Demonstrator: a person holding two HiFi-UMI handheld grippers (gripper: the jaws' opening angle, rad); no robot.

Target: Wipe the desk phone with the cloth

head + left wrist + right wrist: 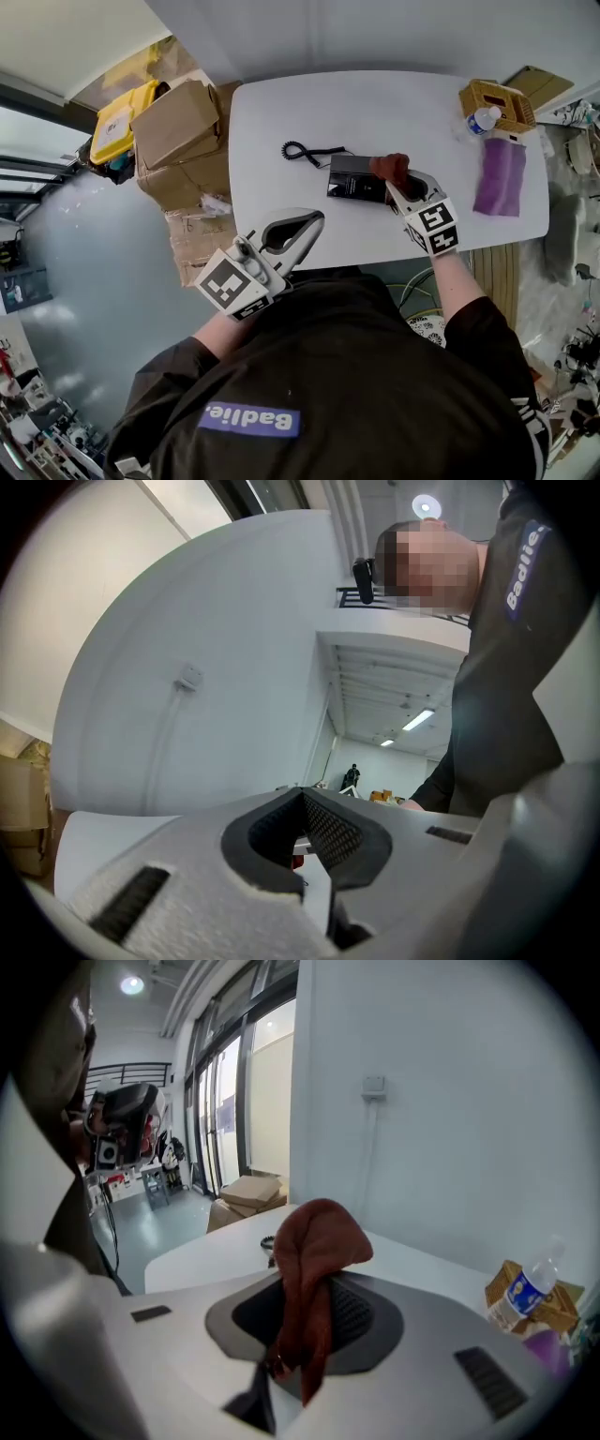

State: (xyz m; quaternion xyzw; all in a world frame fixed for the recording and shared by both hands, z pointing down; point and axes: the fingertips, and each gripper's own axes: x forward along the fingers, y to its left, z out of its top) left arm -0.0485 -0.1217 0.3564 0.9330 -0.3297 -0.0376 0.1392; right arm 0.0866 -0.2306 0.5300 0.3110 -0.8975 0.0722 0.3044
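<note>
Nearest the head view is the person's dark top (356, 394), with both forearms reaching forward over the near edge of the white table (281, 112).

On the floor to the far left, off the table, are cardboard boxes (178, 127), which play no part in the work.

The left gripper (309, 225) hangs at the table's near edge, well apart from the phone. Its jaws are pressed together on nothing. It appears to be parked clear of the work.

The coiled cord (305, 152) lies loose on the tabletop, just left of the desk phone (352, 178), which sits flat near the table's middle.

The right gripper (401, 186) is over the phone's right end, its jaws pinching the reddish-brown cloth (390, 167). The cloth bunches beyond the jaw tips, so fabric and not plastic meets the phone. Contact appears made, though I cannot confirm it.

A basket (497, 98), a bottle (483, 119) and a purple sheet (499, 175) occupy the right end, well clear of the wiping.
</note>
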